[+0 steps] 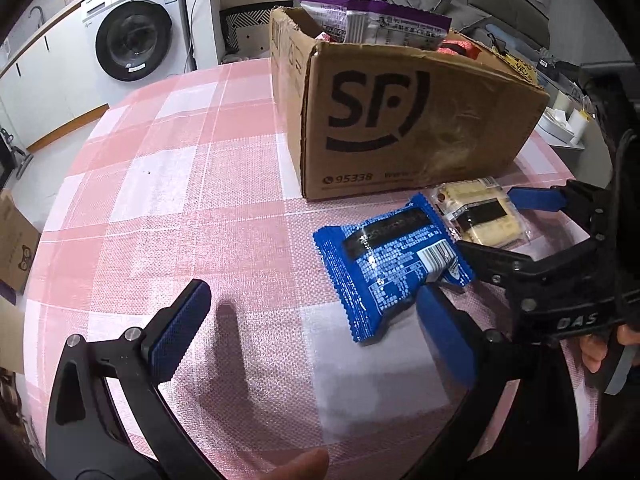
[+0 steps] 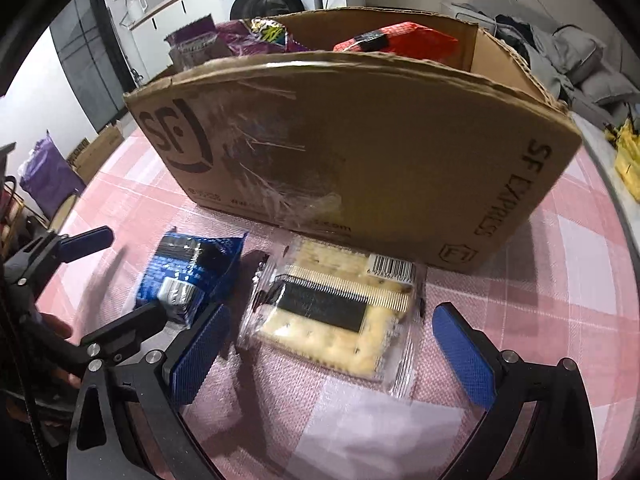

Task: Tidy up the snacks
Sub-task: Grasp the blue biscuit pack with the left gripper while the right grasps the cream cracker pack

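On the pink checked tablecloth [image 1: 192, 184] stands a cardboard box [image 1: 420, 120] with snack bags inside. In front of it lie a blue snack packet [image 1: 384, 264] and, to its right, a clear pack of crackers [image 2: 340, 316]. The left gripper [image 1: 316, 320] is wide open, with the blue packet just beside its right finger. The right gripper [image 2: 332, 356] is also open, its two fingers on both sides of the cracker pack without touching it.

Left gripper [image 1: 316, 316] fingers spread wide, right gripper [image 2: 332, 354] fingers spread wide, both low, angled downward.
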The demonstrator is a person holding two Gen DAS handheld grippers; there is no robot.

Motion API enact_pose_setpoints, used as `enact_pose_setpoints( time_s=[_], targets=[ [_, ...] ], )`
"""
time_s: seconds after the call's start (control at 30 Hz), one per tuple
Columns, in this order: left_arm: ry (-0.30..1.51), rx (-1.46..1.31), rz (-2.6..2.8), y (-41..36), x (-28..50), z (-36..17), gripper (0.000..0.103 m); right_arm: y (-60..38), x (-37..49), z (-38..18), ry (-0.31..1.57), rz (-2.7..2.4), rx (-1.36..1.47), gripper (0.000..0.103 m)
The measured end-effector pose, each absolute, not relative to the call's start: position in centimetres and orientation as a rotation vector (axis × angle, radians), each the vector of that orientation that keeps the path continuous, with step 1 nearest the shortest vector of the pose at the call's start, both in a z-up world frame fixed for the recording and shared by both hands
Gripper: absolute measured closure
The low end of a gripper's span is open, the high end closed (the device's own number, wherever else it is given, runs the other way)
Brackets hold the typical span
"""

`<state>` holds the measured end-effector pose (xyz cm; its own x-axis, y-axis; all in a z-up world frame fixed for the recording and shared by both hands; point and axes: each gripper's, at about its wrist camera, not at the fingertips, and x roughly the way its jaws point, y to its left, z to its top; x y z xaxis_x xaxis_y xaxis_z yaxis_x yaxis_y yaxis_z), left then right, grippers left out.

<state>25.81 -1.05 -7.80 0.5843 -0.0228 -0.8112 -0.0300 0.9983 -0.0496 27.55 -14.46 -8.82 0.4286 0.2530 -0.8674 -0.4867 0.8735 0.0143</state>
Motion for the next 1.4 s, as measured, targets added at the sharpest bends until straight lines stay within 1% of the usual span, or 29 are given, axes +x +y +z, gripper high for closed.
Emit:
enact_pose_setpoints(
  time_s=[0.43,0.53,0.6,0.67,0.7,0.77,0.87,1.07,1.4],
  targets=[
    [0.916,-0.128,0.0,-0.3,25.5,-7.4,0.001,-14.3,27.5,-9.0,1.056,0.476,-0.289,0.001],
    [0.906,-0.135,-0.001,-0.4,25.2,-7.2,0.001,-14.3,27.3,-8.9,1.038,0.483,-0.291,0.002],
    [0.901,-0.144,-0.013,-0.5,25.1,-7.1,0.001,-14.8,26.8,-8.7,1.021,0.493,-0.289,0.005],
    [0.897,-0.148,-0.019,-0.6,24.9,-7.0,0.001,-15.1,26.4,-8.7,1.002,0.493,-0.282,0.016],
    [0.893,-0.148,-0.021,-0.6,24.9,-6.9,0.001,-15.3,26.1,-8.5,0.993,0.49,-0.278,0.018],
    [0.886,-0.152,-0.025,-0.7,24.7,-6.8,0.001,-15.5,25.7,-8.3,0.978,0.491,-0.278,0.031],
    [0.888,-0.174,-0.055,-1.0,24.6,-6.7,0.001,-16.0,24.9,-8.5,0.967,0.5,-0.278,0.037],
    [0.891,-0.187,-0.085,-2.0,24.5,-6.8,0.001,-17.2,22.9,-7.9,0.949,0.497,-0.246,0.038],
    [0.884,-0.188,-0.105,-4.2,25.0,-6.8,0.001,-19.2,21.8,-6.2,0.929,0.485,-0.199,0.037]
  ],
)
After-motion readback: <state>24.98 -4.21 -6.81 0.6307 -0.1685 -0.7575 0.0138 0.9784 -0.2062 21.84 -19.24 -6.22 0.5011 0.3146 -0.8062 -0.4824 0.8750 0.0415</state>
